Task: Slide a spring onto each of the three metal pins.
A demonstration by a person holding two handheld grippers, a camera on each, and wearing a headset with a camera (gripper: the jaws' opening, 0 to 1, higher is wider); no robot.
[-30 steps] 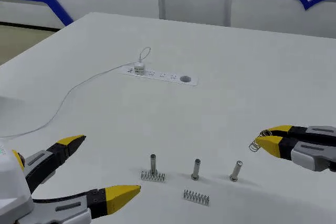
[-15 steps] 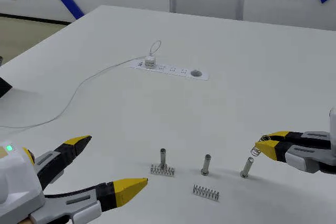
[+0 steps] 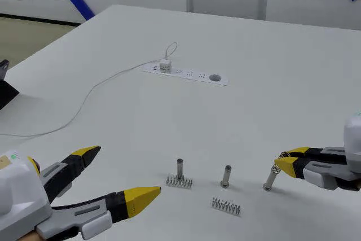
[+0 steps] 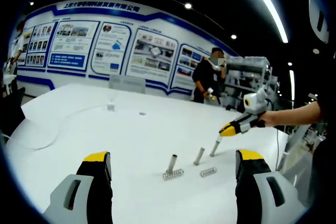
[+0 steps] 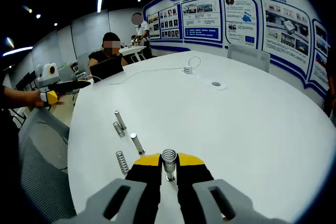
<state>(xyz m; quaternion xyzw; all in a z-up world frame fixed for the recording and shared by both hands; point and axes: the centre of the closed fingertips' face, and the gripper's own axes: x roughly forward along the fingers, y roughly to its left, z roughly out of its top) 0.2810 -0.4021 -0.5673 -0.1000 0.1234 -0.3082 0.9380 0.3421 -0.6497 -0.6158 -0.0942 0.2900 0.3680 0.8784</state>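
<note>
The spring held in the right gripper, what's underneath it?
The rightmost pin stands on the table just under the spring. The jaws of the right gripper, shut on the spring, hide whether it has slipped over the pin's tip.

Both left hand-held gripper point(image 3: 129, 169) and right hand-held gripper point(image 3: 277, 159) are yellow-tipped, grey-bodied.

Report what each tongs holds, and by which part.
Right tongs pinch a spring across its coils, at the jaw tips. Left tongs are open, holding nothing.
</note>
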